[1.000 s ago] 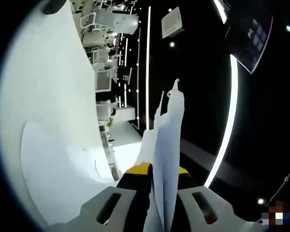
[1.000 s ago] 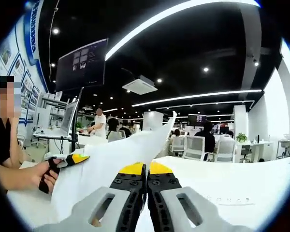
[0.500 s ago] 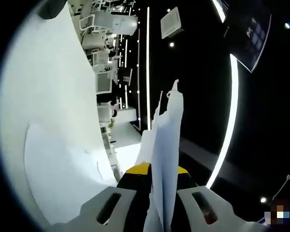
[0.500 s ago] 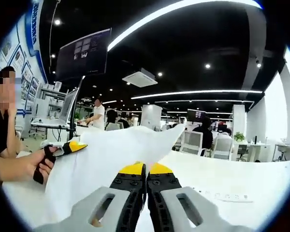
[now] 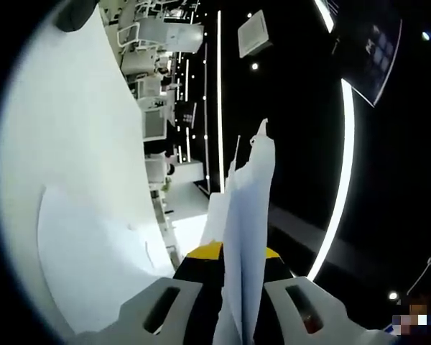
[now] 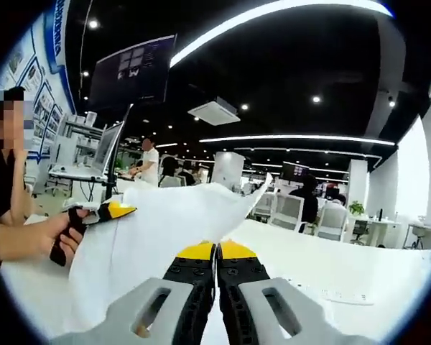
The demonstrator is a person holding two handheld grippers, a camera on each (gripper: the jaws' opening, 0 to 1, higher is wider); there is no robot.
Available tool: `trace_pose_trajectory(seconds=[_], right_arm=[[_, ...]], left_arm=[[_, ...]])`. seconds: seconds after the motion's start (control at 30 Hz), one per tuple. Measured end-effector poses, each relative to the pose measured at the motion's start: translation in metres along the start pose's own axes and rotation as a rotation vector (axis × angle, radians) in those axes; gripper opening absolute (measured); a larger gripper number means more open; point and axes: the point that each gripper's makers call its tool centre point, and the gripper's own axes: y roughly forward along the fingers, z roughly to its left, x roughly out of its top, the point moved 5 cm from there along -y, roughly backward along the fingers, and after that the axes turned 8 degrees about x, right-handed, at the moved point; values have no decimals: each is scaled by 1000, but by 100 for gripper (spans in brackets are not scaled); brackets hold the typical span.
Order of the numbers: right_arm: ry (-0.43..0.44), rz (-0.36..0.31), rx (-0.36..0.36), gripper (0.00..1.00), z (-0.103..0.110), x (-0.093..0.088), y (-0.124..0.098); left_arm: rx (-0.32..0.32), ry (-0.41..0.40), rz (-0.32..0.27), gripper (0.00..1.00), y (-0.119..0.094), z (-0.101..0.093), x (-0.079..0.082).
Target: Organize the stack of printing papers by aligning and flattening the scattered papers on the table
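Observation:
In the left gripper view a stack of white printing papers point(image 5: 246, 215) stands edge-on, rising between the yellow-tipped jaws of my left gripper point(image 5: 233, 253), which is shut on it. In the right gripper view the same papers point(image 6: 154, 230) hang as a broad sheet above the white table point(image 6: 345, 269). My right gripper point(image 6: 217, 249) is shut on their near edge. The left gripper point(image 6: 121, 210), held in a person's hand point(image 6: 39, 237), pinches the papers' left edge. One paper corner point(image 6: 262, 188) sticks out to the right.
Another white sheet point(image 5: 93, 266) lies flat on the table point(image 5: 65, 129). A monitor on a stand point(image 6: 108, 158) rises behind the left gripper. A person in black point(image 6: 0, 194) sits at the left; people and office chairs point(image 6: 284, 212) fill the background.
The papers' upper edge has sagged from a raised peak into a lower, flatter line, and the hand with the left gripper sits slightly higher in the right gripper view. Both grips stay shut.

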Motion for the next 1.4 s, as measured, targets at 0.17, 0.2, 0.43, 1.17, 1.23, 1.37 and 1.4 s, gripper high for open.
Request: trace_pose_trajectory(seconds=[0.17, 0.2, 0.43, 1.17, 1.23, 1.37, 1.4], right_arm=[[-2, -9, 5, 0, 1, 3, -1], [-1, -11, 6, 0, 1, 4, -1], [6, -12, 14, 0, 5, 5, 1], [21, 36, 17, 0, 15, 2, 3], [19, 37, 15, 0, 15, 2, 3], [20, 39, 9, 0, 14, 2, 3], [20, 39, 9, 0, 14, 2, 3]], left_arm=[[-2, 7, -1, 12, 0, -1, -1], [-4, 7, -1, 13, 0, -2, -1], [-5, 6, -2, 14, 0, -2, -1], [-2, 6, -1, 14, -1, -2, 0], [-3, 7, -1, 14, -1, -3, 0], [-3, 7, -1, 14, -1, -3, -2], [-3, 6, -1, 14, -1, -3, -2]])
